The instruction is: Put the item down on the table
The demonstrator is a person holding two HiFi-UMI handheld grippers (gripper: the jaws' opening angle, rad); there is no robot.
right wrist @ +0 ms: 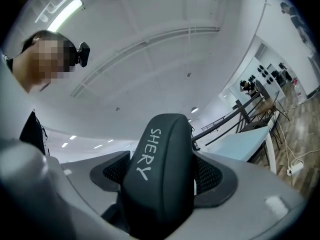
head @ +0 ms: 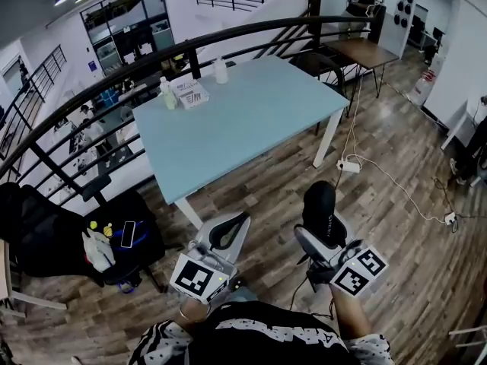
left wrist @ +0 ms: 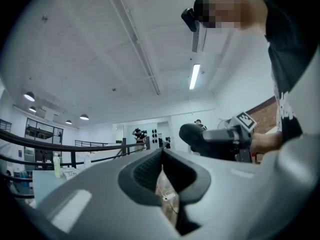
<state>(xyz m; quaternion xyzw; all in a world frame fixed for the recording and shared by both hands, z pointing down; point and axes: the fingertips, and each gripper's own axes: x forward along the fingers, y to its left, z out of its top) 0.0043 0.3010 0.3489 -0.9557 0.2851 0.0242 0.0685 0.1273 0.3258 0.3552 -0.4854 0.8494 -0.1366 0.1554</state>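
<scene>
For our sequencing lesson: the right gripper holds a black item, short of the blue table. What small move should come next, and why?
Probably carry the right gripper forward until it is over the blue table. Its jaws are clamped on the black item, which hangs above the wooden floor, short of the table's near edge; releasing here would likely drop it.

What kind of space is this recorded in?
Likely an open-plan office or lab on an upper level: a black railing that seems to overlook a lower floor, a light blue table, and a power strip with cables on the wood-look floor.
</scene>
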